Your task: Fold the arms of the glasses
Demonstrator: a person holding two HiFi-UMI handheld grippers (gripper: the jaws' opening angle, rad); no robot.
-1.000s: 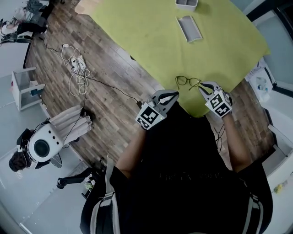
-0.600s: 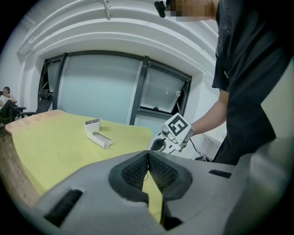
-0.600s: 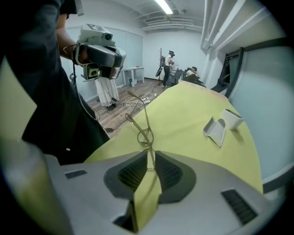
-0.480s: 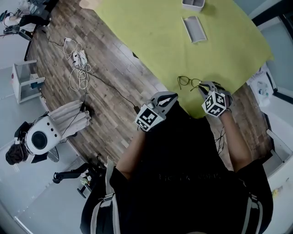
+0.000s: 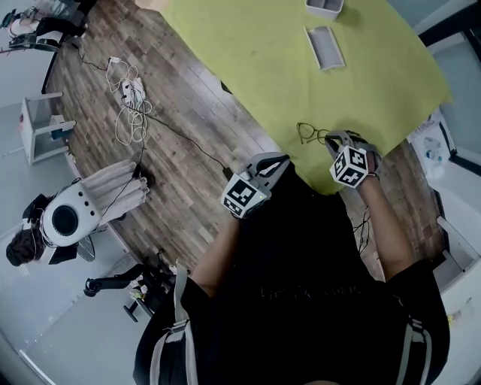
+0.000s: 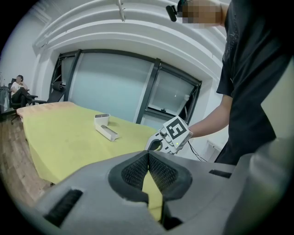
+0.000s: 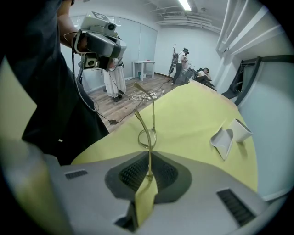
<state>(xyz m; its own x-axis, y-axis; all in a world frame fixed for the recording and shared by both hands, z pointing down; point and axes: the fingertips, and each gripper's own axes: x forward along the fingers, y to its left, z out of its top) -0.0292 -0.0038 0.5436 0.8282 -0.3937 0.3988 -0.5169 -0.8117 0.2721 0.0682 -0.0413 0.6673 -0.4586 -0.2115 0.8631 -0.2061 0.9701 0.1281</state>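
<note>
Thin metal-framed glasses (image 5: 310,134) lie near the front edge of the yellow-green table (image 5: 248,53), just ahead of my right gripper (image 5: 336,144). In the right gripper view the glasses (image 7: 147,134) stand on edge, arms pointing up and away, and the right gripper (image 7: 148,172) is shut on the near part of their thin frame. My left gripper (image 5: 281,161) hovers off the table's front edge, to the left of the glasses. Its pads (image 6: 138,169) meet at the tips with nothing between them. The right gripper's marker cube (image 6: 175,133) shows ahead in the left gripper view.
Two white trays (image 5: 325,46) (image 5: 325,6) sit farther back on the table. Cables and a power strip (image 5: 128,94) lie on the wooden floor at the left, with a white round machine (image 5: 68,222) below them. The table corner drops away right by the grippers.
The right gripper has turned slightly and edged toward the glasses, holding them. The left gripper has barely moved.
</note>
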